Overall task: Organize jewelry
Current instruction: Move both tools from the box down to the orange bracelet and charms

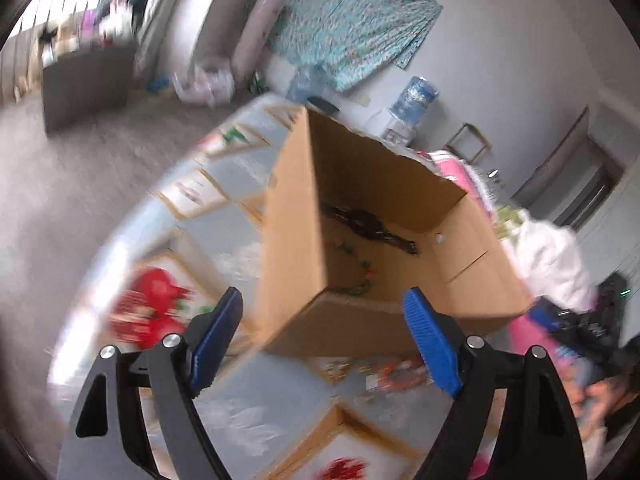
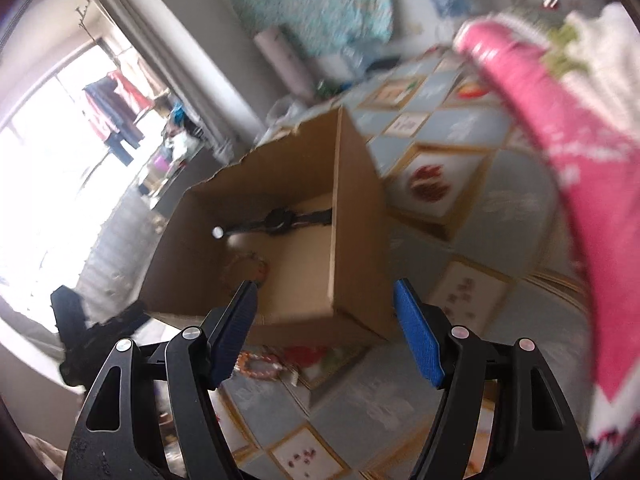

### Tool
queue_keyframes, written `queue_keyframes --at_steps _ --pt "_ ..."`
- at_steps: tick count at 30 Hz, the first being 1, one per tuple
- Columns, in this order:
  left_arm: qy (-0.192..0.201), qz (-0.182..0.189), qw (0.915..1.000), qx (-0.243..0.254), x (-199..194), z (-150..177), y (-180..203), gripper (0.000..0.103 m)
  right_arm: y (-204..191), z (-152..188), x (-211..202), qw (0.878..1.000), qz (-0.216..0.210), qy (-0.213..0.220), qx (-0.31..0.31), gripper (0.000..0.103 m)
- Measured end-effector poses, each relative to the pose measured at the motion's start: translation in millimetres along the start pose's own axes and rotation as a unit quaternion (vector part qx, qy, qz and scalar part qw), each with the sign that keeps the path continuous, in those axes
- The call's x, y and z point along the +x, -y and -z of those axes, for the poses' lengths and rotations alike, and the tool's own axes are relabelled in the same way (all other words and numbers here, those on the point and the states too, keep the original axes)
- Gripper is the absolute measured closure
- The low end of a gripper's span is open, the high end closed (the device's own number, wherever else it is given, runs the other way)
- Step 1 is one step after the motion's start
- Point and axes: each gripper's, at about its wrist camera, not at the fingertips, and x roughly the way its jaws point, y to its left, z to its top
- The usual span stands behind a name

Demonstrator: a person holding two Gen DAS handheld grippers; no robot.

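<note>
An open cardboard box (image 1: pixel 296 216) stands on a patterned tablecloth (image 1: pixel 224 184). Inside lie a black wristwatch (image 1: pixel 366 224) and a beaded string with green and red beads (image 1: pixel 362 276). My left gripper (image 1: pixel 324 308) is open and empty, just above the box's near edge. In the right wrist view the box (image 2: pixel 356 216) holds the watch (image 2: pixel 280 218) and a pale beaded piece (image 2: pixel 250 266). My right gripper (image 2: pixel 326 300) is open and empty over the box's near corner. An orange bead bracelet (image 2: pixel 260 364) lies on the cloth in front of the box; it also shows, blurred, in the left wrist view (image 1: pixel 384 372).
Pink and white cloth (image 2: pixel 568 128) is heaped at the table's right side. My other gripper's black body (image 2: pixel 80 328) shows at the left. A water dispenser (image 1: pixel 412 104) and a teal hanging cloth (image 1: pixel 348 20) stand against the far wall. Both views are motion-blurred.
</note>
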Motion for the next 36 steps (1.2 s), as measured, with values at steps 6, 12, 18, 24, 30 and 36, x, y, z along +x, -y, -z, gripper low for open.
queue_keyframes --at_steps 6,12,18,24,30,36 --pt "-0.049 -0.093 0.9863 0.127 1.2 51.1 6.4 0.019 -23.2 65.9 15.5 0.998 0.047 -0.041 -0.025 0.035" --pt "-0.081 -0.133 0.9667 0.203 35.3 84.2 18.7 0.019 -54.0 102.6 68.8 0.984 0.119 -0.101 -0.085 0.035" --pt "-0.085 -0.114 0.9685 0.204 52.1 90.4 17.8 0.009 -57.3 101.9 84.2 0.977 0.151 -0.104 -0.109 0.023" --pt "-0.078 -0.102 0.9726 0.194 59.2 90.9 9.9 0.004 -63.7 101.7 97.9 0.971 0.170 -0.108 -0.128 0.008" --pt "-0.080 -0.101 0.9722 0.195 58.7 88.6 7.9 0.004 -59.9 96.7 99.1 0.972 0.170 -0.098 -0.126 0.008" --pt "-0.064 -0.095 0.9725 0.203 53.6 93.5 11.4 0.004 -43.9 101.2 85.5 0.976 0.162 -0.080 -0.118 0.008"
